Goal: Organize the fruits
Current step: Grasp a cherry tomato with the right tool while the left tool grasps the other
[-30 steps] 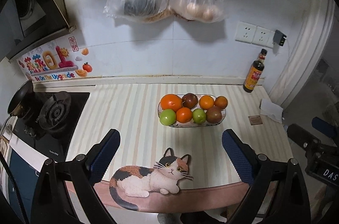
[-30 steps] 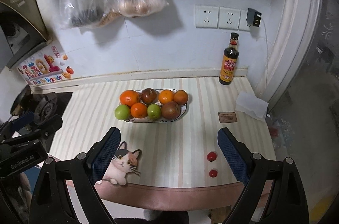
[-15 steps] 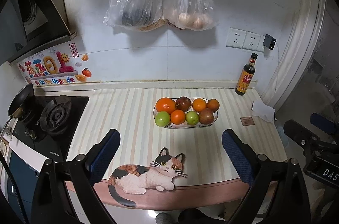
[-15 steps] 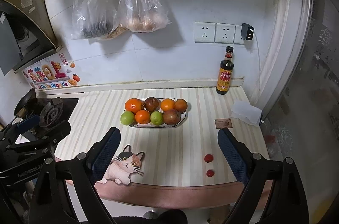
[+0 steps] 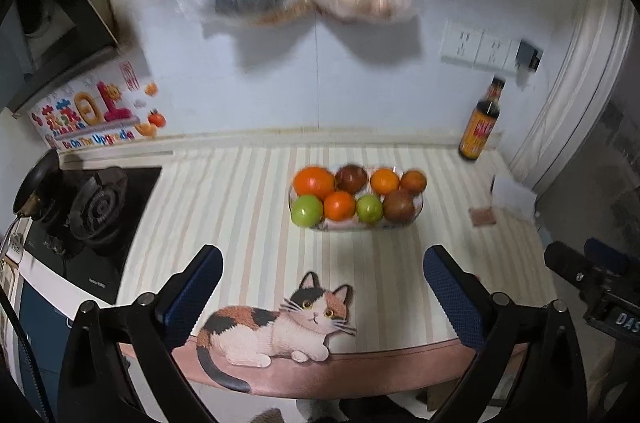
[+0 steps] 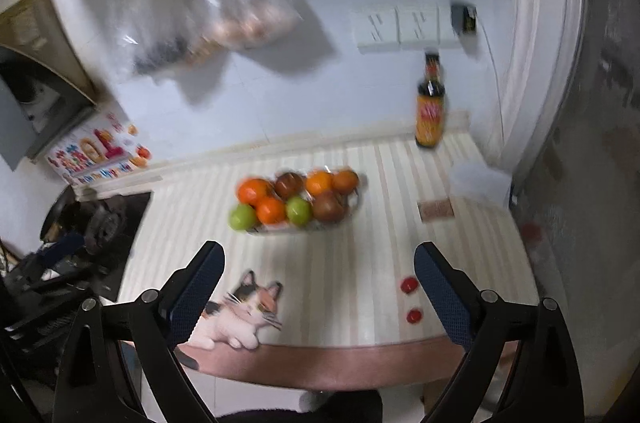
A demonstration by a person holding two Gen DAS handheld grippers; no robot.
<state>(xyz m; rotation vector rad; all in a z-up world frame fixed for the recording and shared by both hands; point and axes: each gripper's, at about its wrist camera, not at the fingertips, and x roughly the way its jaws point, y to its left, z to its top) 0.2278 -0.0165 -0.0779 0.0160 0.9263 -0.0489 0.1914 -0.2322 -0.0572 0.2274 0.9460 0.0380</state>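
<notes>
wall sticker (image 5: pixel 90 115) above counter's back-left corner: "10", "Be On The Upgrade" | right gripper body at the left view's right edge: "DAS", cut off | bottle label (image 5: pixel 480 131) at counter's back-right corner: unreadable

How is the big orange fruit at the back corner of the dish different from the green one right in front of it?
The big orange fruit is bright orange; the green fruit is light green. The orange one looks a bit larger. The orange one sits in the back row nearer the wall; the green one sits in the front row, nearer the cat picture. Both are round, smooth, and lie at the left end of the same clear dish.
</notes>
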